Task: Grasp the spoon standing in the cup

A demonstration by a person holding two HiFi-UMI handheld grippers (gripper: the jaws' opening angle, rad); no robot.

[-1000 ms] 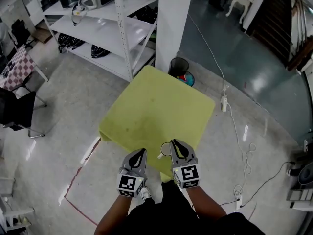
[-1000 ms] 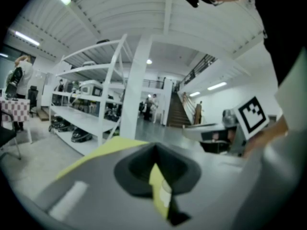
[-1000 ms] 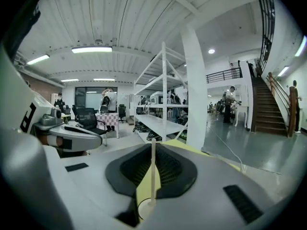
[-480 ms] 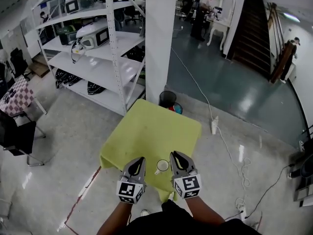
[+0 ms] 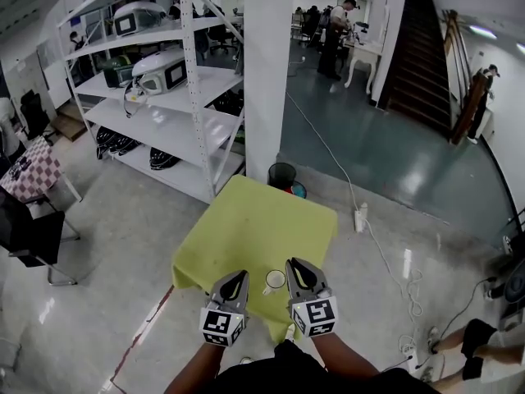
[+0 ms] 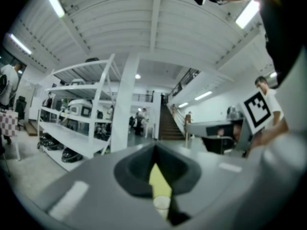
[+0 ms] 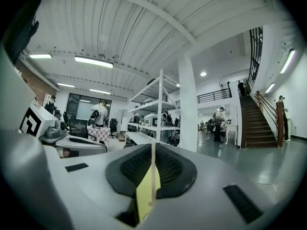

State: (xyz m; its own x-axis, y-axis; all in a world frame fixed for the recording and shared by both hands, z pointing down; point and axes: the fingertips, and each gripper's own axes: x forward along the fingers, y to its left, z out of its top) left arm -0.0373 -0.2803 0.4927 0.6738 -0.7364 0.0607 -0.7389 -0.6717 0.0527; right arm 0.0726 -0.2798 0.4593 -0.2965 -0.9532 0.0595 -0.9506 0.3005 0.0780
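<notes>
The left gripper (image 5: 238, 276) and right gripper (image 5: 293, 263) are held level, side by side, pointing forward over the near edge of the table (image 5: 246, 228). Each has its jaws together on nothing. The cup (image 5: 274, 280) stands on the table between them, untouched. The spoon is too small to make out.
</notes>
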